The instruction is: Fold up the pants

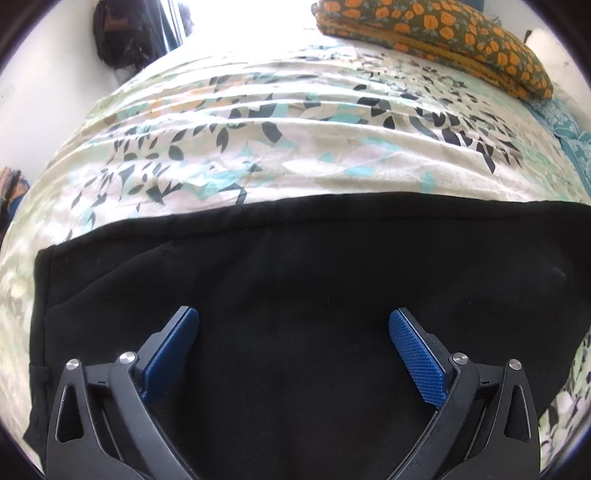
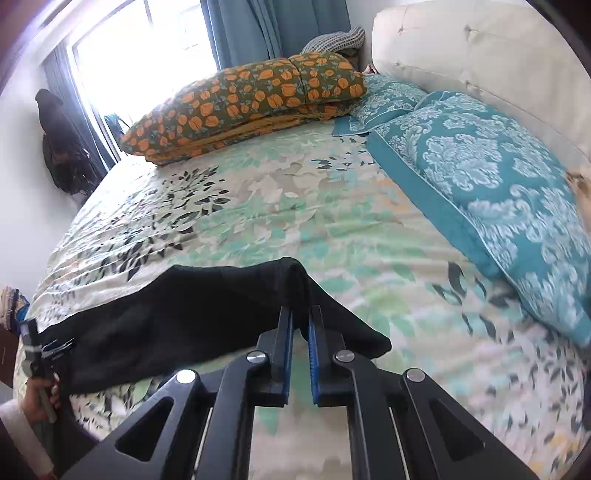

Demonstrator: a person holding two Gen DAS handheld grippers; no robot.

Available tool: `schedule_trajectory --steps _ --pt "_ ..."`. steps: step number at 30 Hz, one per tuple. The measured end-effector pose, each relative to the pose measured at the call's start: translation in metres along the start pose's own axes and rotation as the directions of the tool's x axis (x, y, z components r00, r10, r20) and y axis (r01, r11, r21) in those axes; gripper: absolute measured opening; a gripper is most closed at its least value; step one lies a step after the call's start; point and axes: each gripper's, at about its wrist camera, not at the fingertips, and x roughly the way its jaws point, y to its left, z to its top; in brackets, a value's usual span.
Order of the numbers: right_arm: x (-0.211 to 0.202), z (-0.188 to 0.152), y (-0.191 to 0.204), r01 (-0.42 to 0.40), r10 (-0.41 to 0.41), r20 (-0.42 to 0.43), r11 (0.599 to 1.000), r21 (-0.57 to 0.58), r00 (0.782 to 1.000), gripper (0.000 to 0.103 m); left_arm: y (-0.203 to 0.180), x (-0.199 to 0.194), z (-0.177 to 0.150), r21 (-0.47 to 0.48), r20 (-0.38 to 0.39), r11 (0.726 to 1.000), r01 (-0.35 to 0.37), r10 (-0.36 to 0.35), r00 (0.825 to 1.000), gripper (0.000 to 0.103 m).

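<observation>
The black pants [image 1: 295, 266] lie spread flat on the floral bedsheet [image 1: 258, 147]. In the left wrist view my left gripper [image 1: 294, 315] is open, its blue pads over the black cloth with nothing between them. In the right wrist view my right gripper [image 2: 301, 314] is shut on an end of the pants [image 2: 207, 310] and lifts it off the sheet [image 2: 332, 206], so the cloth forms a raised peak and drapes down on both sides. The left gripper [image 2: 55, 349] shows at the far left of that view, at the other end of the pants.
An orange-flowered folded quilt [image 2: 251, 99] lies at the far side of the bed. Teal patterned pillows [image 2: 498, 192] lean on a white padded headboard [image 2: 480, 59] at right. A bright window with blue curtains [image 2: 277, 26] and dark bags [image 2: 59, 140] on the wall stand beyond the bed.
</observation>
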Motion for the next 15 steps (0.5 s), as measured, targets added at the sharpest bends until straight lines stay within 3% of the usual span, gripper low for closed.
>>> schedule_trajectory --steps 3,5,8,10,12,15 --pt "-0.067 -0.083 -0.011 -0.022 0.018 0.037 0.994 0.107 0.999 0.003 0.015 -0.032 -0.024 -0.083 -0.007 0.987 0.139 -0.14 0.99 0.102" --pt "-0.088 -0.137 -0.02 0.001 -0.01 0.047 0.981 0.193 0.999 0.003 0.016 -0.042 -0.04 -0.09 -0.03 0.984 0.155 -0.158 0.987 0.102" --pt "-0.086 -0.196 -0.037 -0.003 -0.016 0.049 0.933 0.361 0.999 0.003 0.01 -0.05 -0.056 -0.074 -0.06 0.986 0.148 -0.153 0.987 0.102" --pt "-0.084 -0.211 -0.044 -0.011 -0.019 0.064 0.9 0.436 0.998 0.003 0.003 -0.058 -0.058 -0.084 -0.055 0.984 0.155 -0.16 0.986 0.102" --pt "-0.094 -0.205 -0.039 -0.004 -0.053 0.129 0.913 0.407 0.99 0.003 -0.004 -0.068 -0.053 -0.113 -0.041 0.973 0.203 -0.208 0.977 0.102" --pt "-0.092 -0.201 -0.033 0.005 -0.061 0.135 0.922 0.386 0.989 0.003 -0.019 -0.071 -0.038 -0.152 -0.052 0.944 0.293 -0.303 0.951 0.102"
